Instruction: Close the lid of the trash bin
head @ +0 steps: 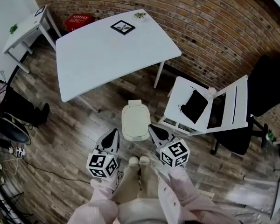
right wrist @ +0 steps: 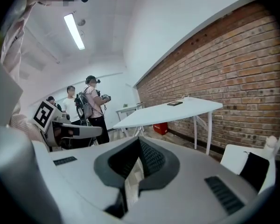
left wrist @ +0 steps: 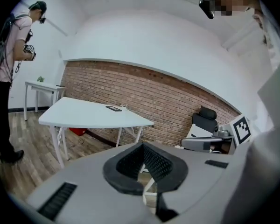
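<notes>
Treat the trash bin lid (head: 135,120) as light, rigid, smooth plastic. Press on its flat top near the front edge. Your left gripper (head: 114,132) and right gripper (head: 151,127) are clenched and empty.

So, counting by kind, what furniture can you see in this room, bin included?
Tables: 2 (big table, small table)
Chairs: 2 (white chair, black chair)
Bin: 1
Total: 5
</notes>
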